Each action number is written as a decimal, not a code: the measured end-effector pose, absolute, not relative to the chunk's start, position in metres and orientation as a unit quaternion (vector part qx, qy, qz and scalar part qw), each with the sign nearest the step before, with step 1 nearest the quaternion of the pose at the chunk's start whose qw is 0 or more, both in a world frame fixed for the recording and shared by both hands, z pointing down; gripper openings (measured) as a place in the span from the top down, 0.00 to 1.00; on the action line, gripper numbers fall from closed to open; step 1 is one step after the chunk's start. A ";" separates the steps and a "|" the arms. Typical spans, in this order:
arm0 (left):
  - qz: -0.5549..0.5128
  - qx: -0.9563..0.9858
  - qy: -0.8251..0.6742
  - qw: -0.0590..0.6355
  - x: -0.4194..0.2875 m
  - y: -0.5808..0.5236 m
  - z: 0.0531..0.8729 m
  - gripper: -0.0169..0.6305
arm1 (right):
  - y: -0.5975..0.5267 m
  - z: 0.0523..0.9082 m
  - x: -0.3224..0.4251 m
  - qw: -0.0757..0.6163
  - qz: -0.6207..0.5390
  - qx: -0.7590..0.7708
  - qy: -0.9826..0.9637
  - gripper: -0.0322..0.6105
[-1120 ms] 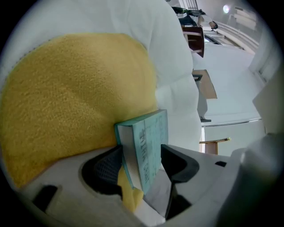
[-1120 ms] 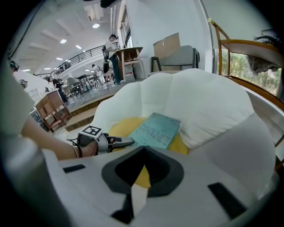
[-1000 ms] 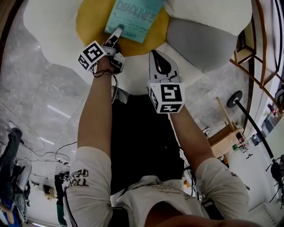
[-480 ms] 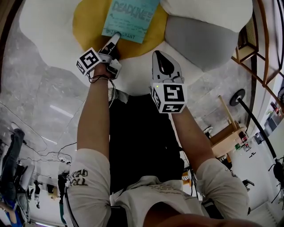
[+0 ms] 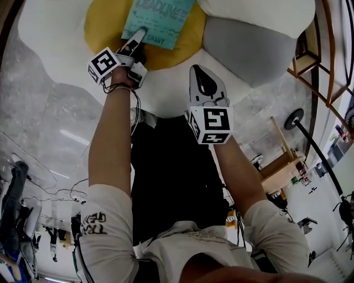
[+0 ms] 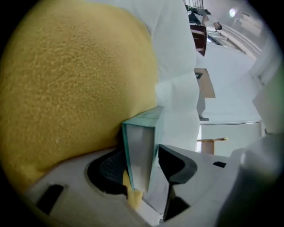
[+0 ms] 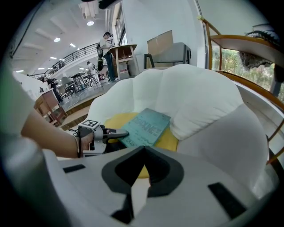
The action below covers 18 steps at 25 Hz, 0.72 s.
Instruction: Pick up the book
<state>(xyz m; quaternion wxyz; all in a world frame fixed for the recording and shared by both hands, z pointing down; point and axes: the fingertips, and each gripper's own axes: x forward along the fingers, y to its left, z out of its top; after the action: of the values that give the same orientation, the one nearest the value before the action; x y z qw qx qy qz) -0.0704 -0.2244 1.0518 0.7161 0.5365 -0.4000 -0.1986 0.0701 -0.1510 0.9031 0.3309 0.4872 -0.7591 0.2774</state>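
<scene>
Left tongs (image 5: 135,37) gripping book (image 5: 160,16), arm (image 5: 110,138) extended, right tongs (image 5: 202,74) closed

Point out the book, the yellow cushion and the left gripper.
book (image 5: 160,16), head view, middle of its teal cover.
yellow cushion (image 5: 102,27), head view, bare part left of the book.
left gripper (image 5: 137,37), head view, tips at the book's edge.

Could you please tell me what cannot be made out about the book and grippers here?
- Head view: the book runs off the top edge, so its title is cut.
- Head view: the left gripper has its lower jaw hidden beneath the book.
- Left gripper view: only the book's page edge shows; the cover is nearly edge-on.
- Right gripper view: the cover's small print is too small to read.
</scene>
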 end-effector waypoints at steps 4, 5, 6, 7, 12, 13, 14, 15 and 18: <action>-0.185 0.545 -0.398 0.714 -0.067 -0.223 1.044 0.64 | -0.152 0.893 0.071 0.331 0.275 0.489 -0.758 0.91; -0.187 0.549 -0.397 0.711 -0.065 -0.223 1.037 0.65 | -0.152 0.890 0.072 0.332 0.274 0.490 -0.758 0.91; -0.190 0.552 -0.398 0.708 -0.064 -0.220 1.031 0.66 | -0.150 0.885 0.073 0.332 0.274 0.491 -0.757 0.91; -0.194 0.553 -0.400 0.705 -0.064 -0.215 1.024 0.67 | -0.146 0.880 0.073 0.332 0.276 0.492 -0.756 0.91; -0.251 0.561 -0.405 0.677 -0.078 -0.205 0.972 0.68 | -0.138 0.845 0.065 0.320 0.279 0.499 -0.756 0.91; -0.268 0.564 -0.398 0.672 -0.077 -0.208 0.955 0.68 | -0.138 0.835 0.065 0.317 0.276 0.500 -0.757 0.91; -0.282 0.566 -0.392 0.669 -0.076 -0.209 0.938 0.68 | -0.137 0.825 0.066 0.315 0.275 0.503 -0.757 0.91; -0.291 0.565 -0.388 0.667 -0.075 -0.207 0.921 0.68 | -0.135 0.814 0.067 0.313 0.275 0.506 -0.756 0.91; -0.315 0.564 -0.378 0.664 -0.070 -0.194 0.861 0.68 | -0.128 0.774 0.071 0.298 0.278 0.521 -0.750 0.91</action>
<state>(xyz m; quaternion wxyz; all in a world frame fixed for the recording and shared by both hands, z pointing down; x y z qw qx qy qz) -0.0703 -0.1939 0.8606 0.6636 0.5638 -0.3779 -0.3148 0.0707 -0.1280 0.7737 0.2984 0.5208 -0.7500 0.2780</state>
